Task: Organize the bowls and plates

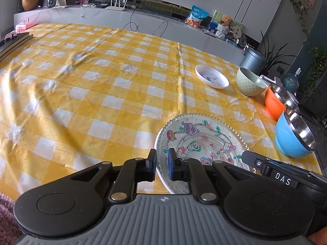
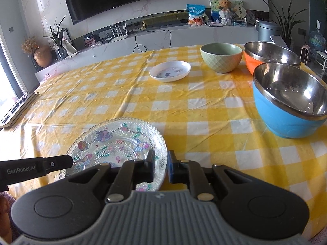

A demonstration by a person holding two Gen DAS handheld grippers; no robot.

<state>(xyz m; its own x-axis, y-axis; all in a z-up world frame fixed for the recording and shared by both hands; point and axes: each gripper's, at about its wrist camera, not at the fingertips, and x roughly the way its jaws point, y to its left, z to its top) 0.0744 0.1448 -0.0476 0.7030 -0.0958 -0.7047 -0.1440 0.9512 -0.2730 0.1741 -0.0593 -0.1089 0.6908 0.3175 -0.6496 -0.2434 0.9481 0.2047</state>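
Note:
A clear glass plate [image 1: 201,140] with cartoon prints lies on the yellow checked tablecloth. My left gripper [image 1: 162,165] has its narrow-set fingers on either side of the plate's left rim. My right gripper [image 2: 161,168] has its fingers on either side of the same plate's [image 2: 116,140] right rim. Whether either pair of jaws presses the rim is unclear. A small white plate [image 2: 170,71], a green bowl [image 2: 221,60], an orange steel-lined bowl [image 2: 269,58] and a blue steel-lined bowl [image 2: 290,102] stand farther back on the right.
Dark books [image 1: 12,42] and a pink box [image 1: 25,24] lie at the table's far left. A grey bin [image 2: 267,30] and plants stand beyond the far right corner. A marble TV console [image 2: 163,34] runs behind the table.

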